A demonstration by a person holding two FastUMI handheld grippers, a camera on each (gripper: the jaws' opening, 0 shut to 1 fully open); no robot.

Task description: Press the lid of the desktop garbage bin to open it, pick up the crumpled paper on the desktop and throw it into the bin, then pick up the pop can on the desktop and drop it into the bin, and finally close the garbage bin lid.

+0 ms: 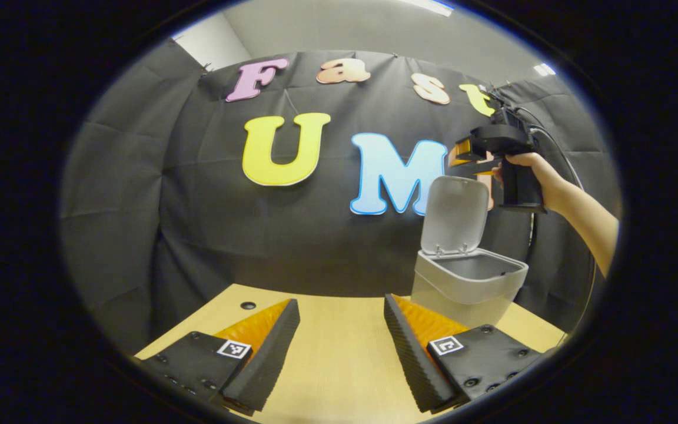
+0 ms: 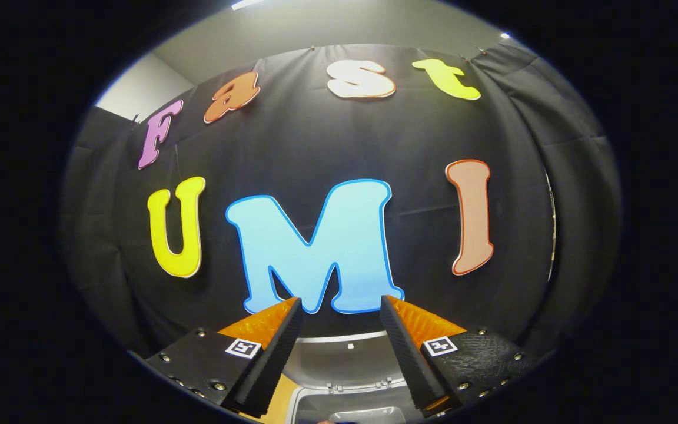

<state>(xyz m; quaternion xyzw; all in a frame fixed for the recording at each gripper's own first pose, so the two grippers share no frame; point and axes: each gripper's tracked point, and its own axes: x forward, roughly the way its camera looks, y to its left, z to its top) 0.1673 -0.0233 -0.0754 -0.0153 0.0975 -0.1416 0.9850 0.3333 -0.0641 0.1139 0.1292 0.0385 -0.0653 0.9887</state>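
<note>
Bin open on the worktop, right gripper held above it, both grippers empty.

Left gripper view: left gripper (image 1: 342, 347) low over the wooden worktop (image 1: 339, 353), fingers spread wide, nothing between them. Grey garbage bin (image 1: 465, 285) stands at the worktop's far right, its lid (image 1: 455, 215) raised upright at the back edge, mouth exposed. Right gripper (image 1: 462, 153), held by a hand (image 1: 530, 168), hangs in the air just above the lid's top edge; from here its fingers are too small to judge. Right gripper view: right gripper (image 2: 339, 347) with fingers parted and empty, looking down over the lid (image 2: 345, 356) and the bin's (image 2: 345, 406) open mouth directly beneath. Contents of the bin cannot be made out.
</note>
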